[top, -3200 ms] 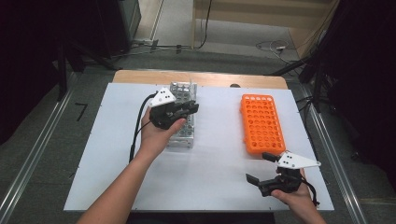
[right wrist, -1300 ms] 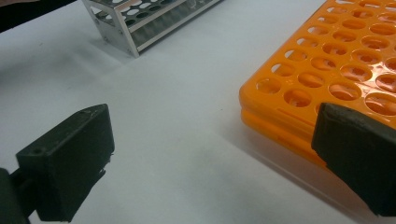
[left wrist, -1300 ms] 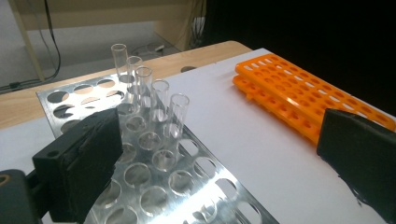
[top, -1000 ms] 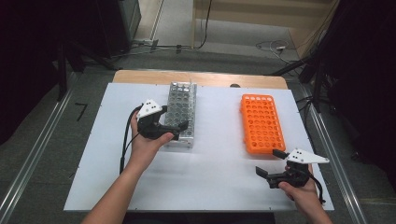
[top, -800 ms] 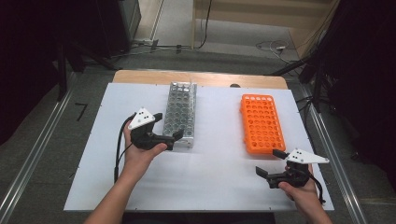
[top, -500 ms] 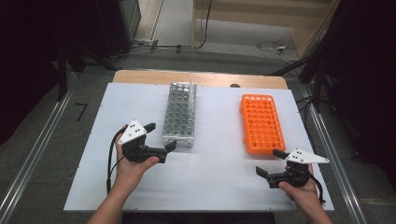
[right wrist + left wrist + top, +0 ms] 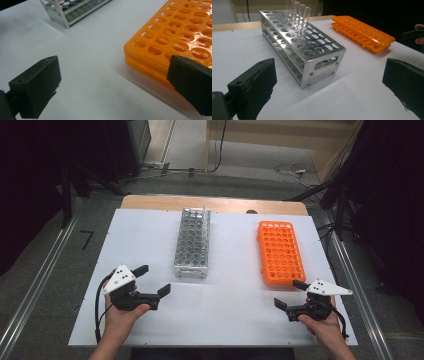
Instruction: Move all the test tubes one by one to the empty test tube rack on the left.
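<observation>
A silver metal tube rack (image 7: 192, 241) stands on the white table, left of centre. Several clear glass tubes (image 7: 298, 13) stand at its far end. An empty orange plastic rack (image 7: 279, 252) lies to the right. My left gripper (image 7: 153, 280) is held open near the front left of the table, just below and left of the metal rack (image 7: 302, 47), with nothing between its jaws. My right gripper (image 7: 290, 295) is open too, at the front right, by the near corner of the orange rack (image 7: 175, 40).
The white table top (image 7: 230, 300) has bare room between the two racks and along its front edge. A wooden strip (image 7: 220, 204) runs behind it. Metal rails (image 7: 35, 285) flank the table on the floor. Cables (image 7: 290, 170) lie on the floor beyond.
My left gripper has drawn back from the metal rack toward the front left of the table, with open jaws. The right gripper has hardly moved.
</observation>
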Tool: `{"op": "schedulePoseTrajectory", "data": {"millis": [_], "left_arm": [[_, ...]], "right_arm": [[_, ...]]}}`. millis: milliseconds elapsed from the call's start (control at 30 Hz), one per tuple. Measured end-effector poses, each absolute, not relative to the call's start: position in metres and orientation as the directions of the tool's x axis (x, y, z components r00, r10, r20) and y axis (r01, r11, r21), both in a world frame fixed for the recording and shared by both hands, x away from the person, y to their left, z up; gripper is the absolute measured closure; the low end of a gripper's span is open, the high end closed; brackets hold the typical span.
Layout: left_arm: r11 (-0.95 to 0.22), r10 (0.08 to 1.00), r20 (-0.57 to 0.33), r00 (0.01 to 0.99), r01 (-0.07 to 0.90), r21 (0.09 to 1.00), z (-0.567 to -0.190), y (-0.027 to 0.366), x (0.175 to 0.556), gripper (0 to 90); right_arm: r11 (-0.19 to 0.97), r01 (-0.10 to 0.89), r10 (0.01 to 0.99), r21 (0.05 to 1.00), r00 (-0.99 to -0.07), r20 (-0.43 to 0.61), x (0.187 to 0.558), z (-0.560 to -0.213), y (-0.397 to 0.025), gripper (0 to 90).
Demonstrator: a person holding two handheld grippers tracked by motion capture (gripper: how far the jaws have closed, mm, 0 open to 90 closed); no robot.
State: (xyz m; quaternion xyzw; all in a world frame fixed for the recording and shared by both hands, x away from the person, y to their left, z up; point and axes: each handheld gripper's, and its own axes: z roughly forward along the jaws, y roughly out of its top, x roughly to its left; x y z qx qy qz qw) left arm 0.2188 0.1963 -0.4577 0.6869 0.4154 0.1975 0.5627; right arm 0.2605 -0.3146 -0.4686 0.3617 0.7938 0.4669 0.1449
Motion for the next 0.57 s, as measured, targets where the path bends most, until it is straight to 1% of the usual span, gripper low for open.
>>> {"op": "schedulePoseTrajectory", "data": {"millis": [67, 267, 433, 567], "left_arm": [[-0.013, 0.792, -0.204, 0.576, 0.350, 0.937, -0.460, 0.203, 0.215, 0.0], [-0.033, 0.804, -0.181, 0.566, 0.346, 0.938, -0.465, 0.216, 0.202, 0.0], [-0.002, 0.813, -0.203, 0.546, 0.352, 0.936, -0.467, 0.224, 0.203, 0.0], [-0.008, 0.813, -0.199, 0.547, 0.352, 0.936, -0.467, 0.222, 0.204, 0.0]], "right_arm": [[0.302, 0.438, 0.711, 0.847, -0.695, 0.106, 0.260, -0.469, -0.315, 0.0], [0.303, 0.438, 0.716, 0.846, -0.691, 0.101, 0.261, -0.469, -0.316, 0.0], [0.303, 0.439, 0.716, 0.846, -0.690, 0.102, 0.261, -0.469, -0.316, 0.0], [0.304, 0.436, 0.717, 0.847, -0.690, 0.098, 0.260, -0.469, -0.316, 0.0]]}}
